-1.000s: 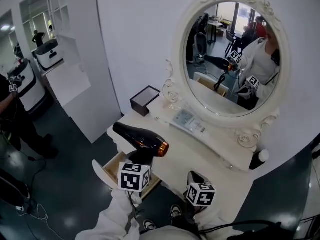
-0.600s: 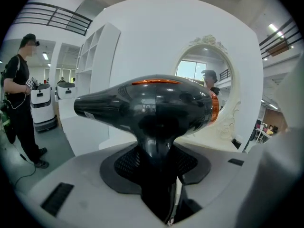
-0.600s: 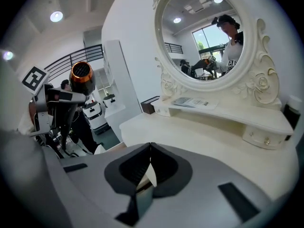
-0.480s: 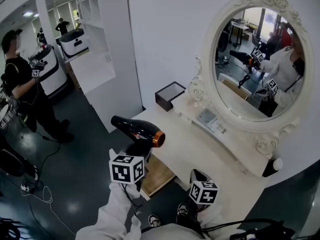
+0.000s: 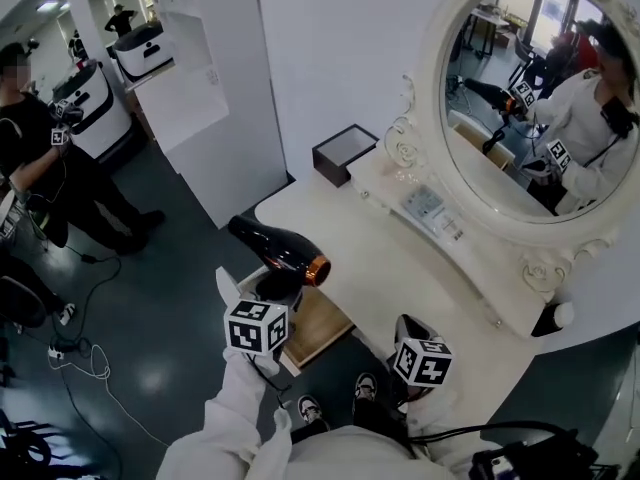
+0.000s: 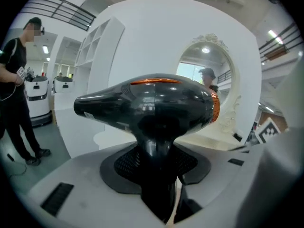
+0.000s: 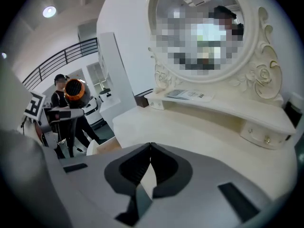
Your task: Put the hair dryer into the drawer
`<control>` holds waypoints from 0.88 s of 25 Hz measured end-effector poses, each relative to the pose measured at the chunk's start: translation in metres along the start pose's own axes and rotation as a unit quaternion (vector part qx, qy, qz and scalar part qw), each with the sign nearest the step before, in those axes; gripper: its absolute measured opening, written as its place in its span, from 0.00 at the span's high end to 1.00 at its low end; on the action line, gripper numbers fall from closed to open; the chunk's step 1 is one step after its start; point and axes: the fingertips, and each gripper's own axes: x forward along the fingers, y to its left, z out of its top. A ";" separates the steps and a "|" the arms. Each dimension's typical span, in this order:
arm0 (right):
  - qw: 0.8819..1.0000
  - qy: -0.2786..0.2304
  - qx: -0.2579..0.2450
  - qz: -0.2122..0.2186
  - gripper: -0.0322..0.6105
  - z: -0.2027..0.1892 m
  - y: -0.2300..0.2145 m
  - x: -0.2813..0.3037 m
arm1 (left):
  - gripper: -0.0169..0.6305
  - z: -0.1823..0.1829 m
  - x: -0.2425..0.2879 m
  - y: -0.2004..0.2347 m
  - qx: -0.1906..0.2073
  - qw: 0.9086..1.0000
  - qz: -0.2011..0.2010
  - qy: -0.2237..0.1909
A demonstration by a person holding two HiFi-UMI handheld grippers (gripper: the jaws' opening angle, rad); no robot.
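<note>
The hair dryer (image 5: 275, 251) is black with an orange ring at its rear end. My left gripper (image 5: 275, 288) is shut on its handle and holds it upright, body level, over the left end of the open drawer (image 5: 318, 326). In the left gripper view the hair dryer (image 6: 152, 103) fills the middle, and its handle runs down between the pads of the left gripper (image 6: 159, 167). My right gripper (image 5: 408, 330) hangs shut and empty in front of the table, right of the drawer. In its own view the right gripper (image 7: 151, 147) has its tips touching, and the hair dryer's orange ring (image 7: 75, 90) shows at the left.
The white dressing table (image 5: 400, 278) carries an ornate oval mirror (image 5: 520, 98), a small raised shelf (image 5: 440, 218) and a dark open box (image 5: 343, 154). A white partition (image 5: 210, 108) stands to its left. A person in black (image 5: 35, 158) stands on the dark floor at far left.
My left gripper has carried the hair dryer lower and to the left, closer to the open drawer. The head view has swung left. The right gripper has shifted only slightly.
</note>
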 end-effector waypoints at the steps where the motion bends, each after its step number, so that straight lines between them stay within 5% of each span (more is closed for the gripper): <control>1: 1.000 0.004 0.001 -0.002 0.85 -0.002 -0.003 0.002 | 0.70 -0.009 0.003 0.000 0.023 1.000 -0.012 0.010; 10: 0.999 0.044 -0.007 0.018 0.85 -0.019 0.014 0.015 | 0.70 -0.060 0.010 0.001 0.085 0.992 -0.067 0.070; 14: 0.998 0.051 -0.014 0.018 0.85 -0.021 0.013 0.018 | 0.70 -0.081 0.008 0.020 0.031 0.994 0.030 0.100; 18: 0.999 0.048 -0.014 0.022 0.85 -0.014 0.016 0.019 | 0.70 -0.106 0.013 0.041 -0.020 0.977 0.164 0.136; 22: 0.998 0.046 -0.025 0.036 0.85 -0.006 0.017 0.022 | 0.70 -0.125 0.017 0.049 0.049 0.959 0.201 0.195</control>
